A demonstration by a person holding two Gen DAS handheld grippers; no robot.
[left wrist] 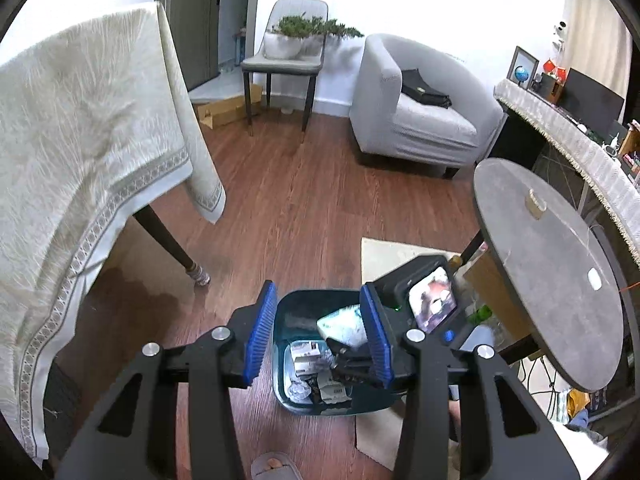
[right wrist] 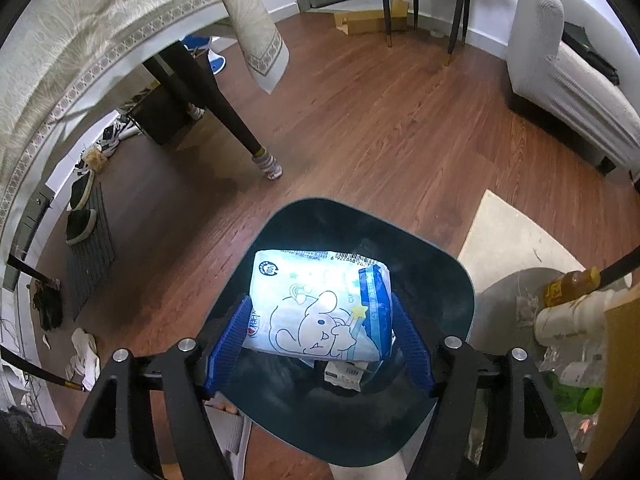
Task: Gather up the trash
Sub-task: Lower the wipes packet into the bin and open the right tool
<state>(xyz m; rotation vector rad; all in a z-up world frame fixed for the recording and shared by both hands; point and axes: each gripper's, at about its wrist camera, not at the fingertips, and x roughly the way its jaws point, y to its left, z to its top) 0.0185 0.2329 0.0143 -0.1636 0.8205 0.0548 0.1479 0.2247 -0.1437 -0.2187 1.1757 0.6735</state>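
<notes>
A dark teal trash bin (right wrist: 448, 280) stands on the wood floor, with paper and wrappers inside; it also shows in the left wrist view (left wrist: 288, 312). My right gripper (right wrist: 320, 344) is over the bin's mouth and shut on a white and blue tissue pack (right wrist: 320, 308) with a cartoon print. The pack (left wrist: 344, 322) and the right gripper's body (left wrist: 424, 300) show in the left wrist view. My left gripper (left wrist: 318, 340) is open and empty, above the bin's near side.
A cloth-covered table (left wrist: 80, 140) with a dark leg (left wrist: 168, 240) stands left. A round grey side table (left wrist: 548, 264) is right, bottles (right wrist: 572, 284) beneath it. A grey armchair (left wrist: 416, 108), a chair (left wrist: 284, 60) and a beige rug (right wrist: 508, 236) lie beyond.
</notes>
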